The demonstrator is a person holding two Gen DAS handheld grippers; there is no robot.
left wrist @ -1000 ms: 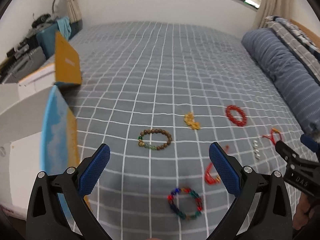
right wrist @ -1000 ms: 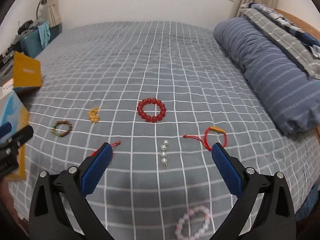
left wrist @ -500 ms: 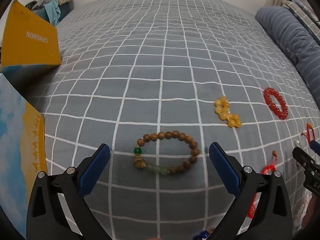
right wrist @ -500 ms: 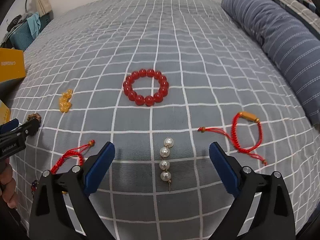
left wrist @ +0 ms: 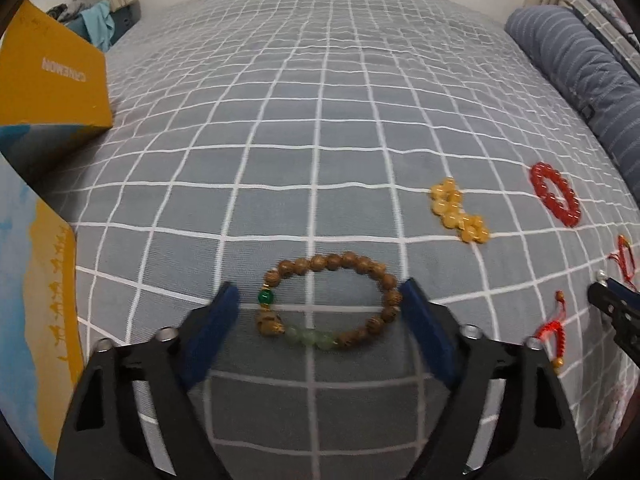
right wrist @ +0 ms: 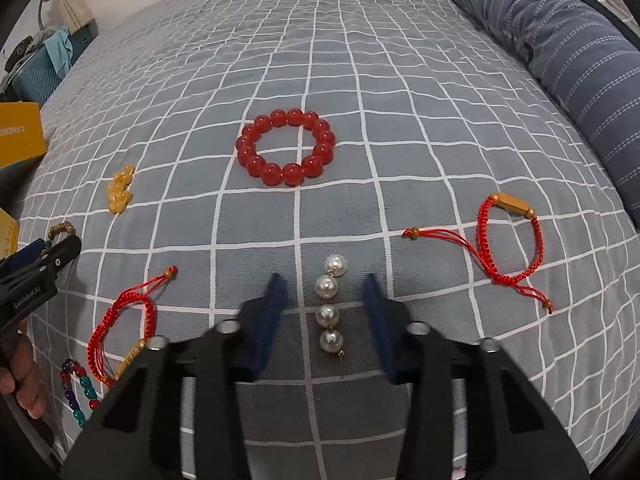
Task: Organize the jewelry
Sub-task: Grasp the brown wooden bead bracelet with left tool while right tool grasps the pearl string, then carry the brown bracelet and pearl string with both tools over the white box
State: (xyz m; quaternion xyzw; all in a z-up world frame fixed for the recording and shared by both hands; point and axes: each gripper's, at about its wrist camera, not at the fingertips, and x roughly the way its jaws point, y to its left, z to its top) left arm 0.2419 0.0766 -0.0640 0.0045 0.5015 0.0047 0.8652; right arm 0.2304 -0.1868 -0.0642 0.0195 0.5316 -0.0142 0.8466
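Left wrist view, L to R: yellow box (left wrist: 52, 76) sitting at far left on the bed (left wrist: 320, 92), w/ a blue-and-yellow panel (left wrist: 36, 280) nearer the camera. Left hand-held gripper (left wrist: 320, 300) is hovering low, jaws partly open, straddling the wooden bead bracelet (left wrist: 332, 304); right blue pad looks just beside or touching the beads, left pad a bit apart, not clamped on it. Further R: amber bead cluster (left wrist: 460, 216), then red bead bracelet (left wrist: 554, 194) near the striped pillow (left wrist: 580, 76).

Right wrist view, L to R: multicolor bead bracelet (right wrist: 78, 388) lying at bottom left, red cord bracelet (right wrist: 120, 328) beside it. Right hand-held gripper (right wrist: 324, 296) is sitting over the bed, jaws partly open, w/ the pearl strand (right wrist: 330, 304) lying between the pads, touching neither. Red bead bracelet is lying beyond it, center. Second red cord bracelet (right wrist: 512, 240) w/ gold tube lying well to the R.
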